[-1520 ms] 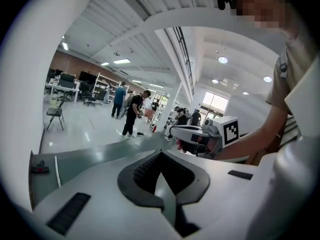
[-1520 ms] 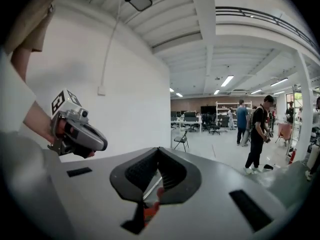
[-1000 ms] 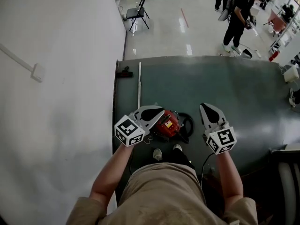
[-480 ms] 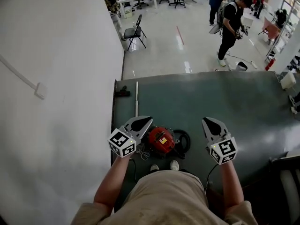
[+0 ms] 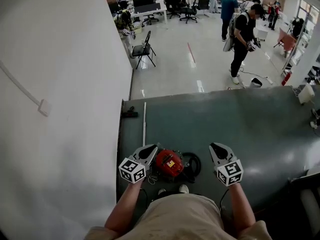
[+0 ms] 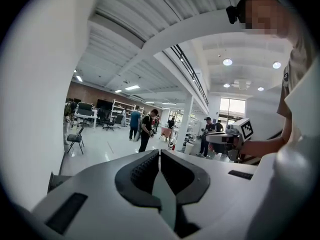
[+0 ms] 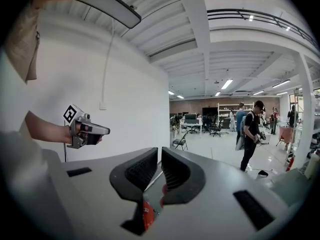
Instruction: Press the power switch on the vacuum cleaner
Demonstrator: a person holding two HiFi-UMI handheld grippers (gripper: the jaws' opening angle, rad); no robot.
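- Both claws are clenched and empty. My left claw (image 5: 152,149) has its ribbed black pads pressed together with nothing between them, and my right claw (image 5: 216,148) is closed the same way.
- Closed jaws suit this job, I judge, because one blunt tip pokes a button better than two spread ones.
- I hold the pair almost level in front of my waist, one on each side. They frame the red, round-bodied vacuum cleaner (image 5: 169,163), which stands on the floor just beyond my feet, well below both claws.
- A sliver of red shows through the slot under my right claw's pads, probably that same body, so this claw seems the better lined up to go down.
- The vacuum cleaner rests on a dark green floor mat (image 5: 240,119), near the white wall (image 5: 60,84) on the left.
- Its coiled black hose (image 5: 194,160) lies against its right side, out of the way of the top.
- A thin metal tube (image 5: 144,121) lies farther off along the mat's left edge, apart from the machine.
- I cannot pick out the power switch from here; only a small yellow label shows on top of the body.
- Pressing has not begun, as I read it. One claw needs to tip downward and descend onto the top of the body.
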